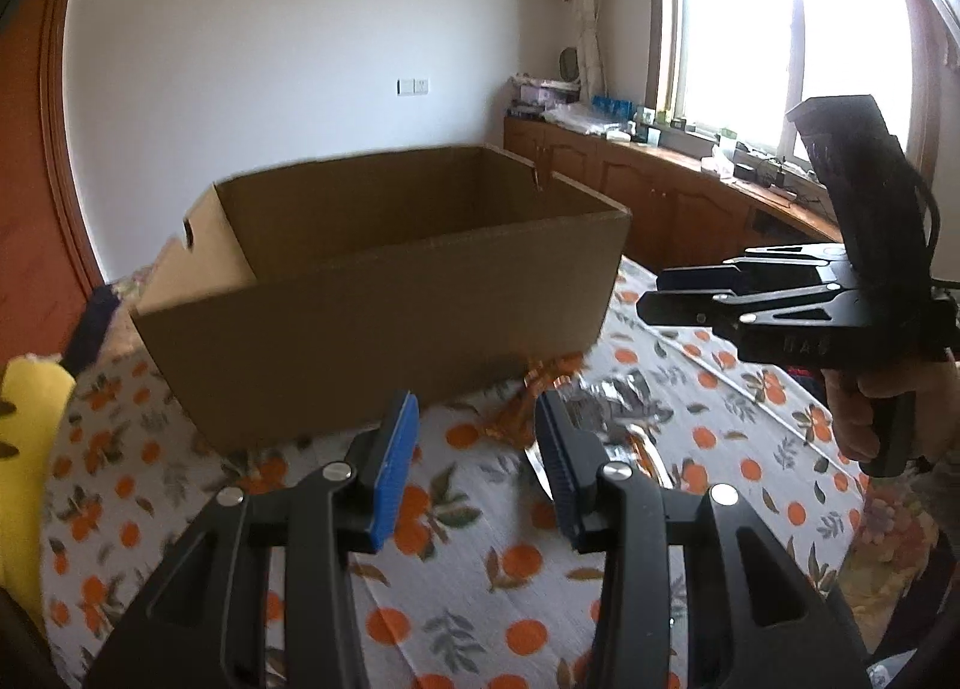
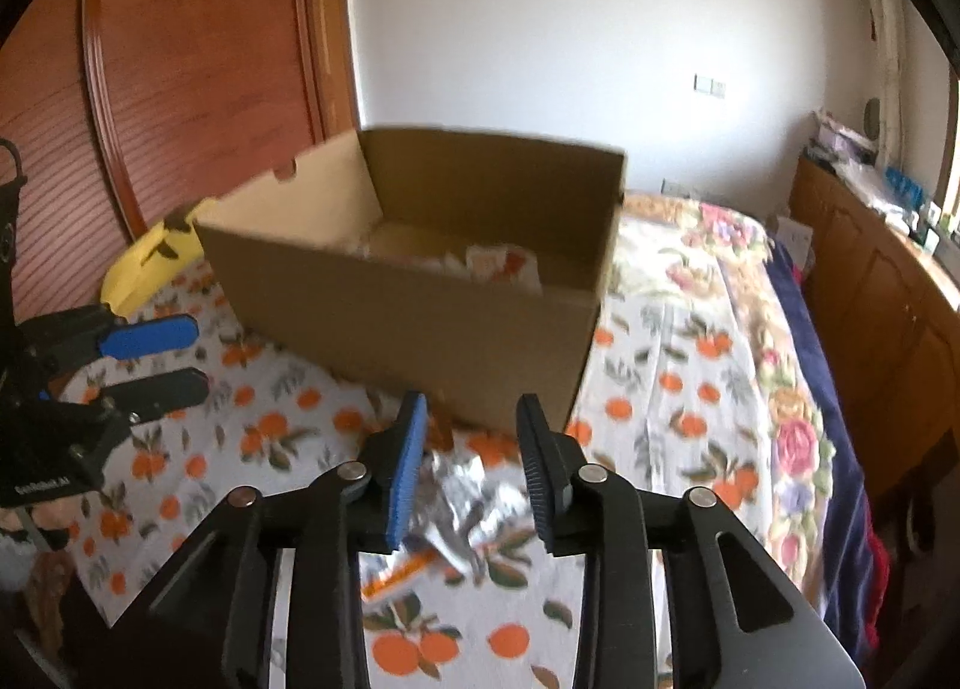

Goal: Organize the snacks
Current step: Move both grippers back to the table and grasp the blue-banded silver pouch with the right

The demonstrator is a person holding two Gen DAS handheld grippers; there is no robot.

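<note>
On the bed (image 2: 678, 323), a box (image 2: 420, 323) holds snacks (image 2: 504, 263); both grippers (image 1: 474, 467) (image 2: 468, 467) hover spread, grasping nothing, above a foil packet (image 2: 462, 503).

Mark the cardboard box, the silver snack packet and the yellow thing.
cardboard box (image 2: 420, 323), right wrist view, near wall.
silver snack packet (image 2: 462, 500), right wrist view, crinkled middle.
yellow thing (image 1: 27, 419), left wrist view, its side.

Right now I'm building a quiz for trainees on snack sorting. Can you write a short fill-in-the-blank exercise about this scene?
1. The snack packets already put away lie inside the ____ box.
2. The tablecloth is printed with ____.
3. The crumpled silver wrapper lies on the cloth in front of the box, below the right hand-held gripper, whose jaws are ____.
4. The left hand-held gripper holds ____.

Missing words: cardboard; oranges; open; nothing
</note>
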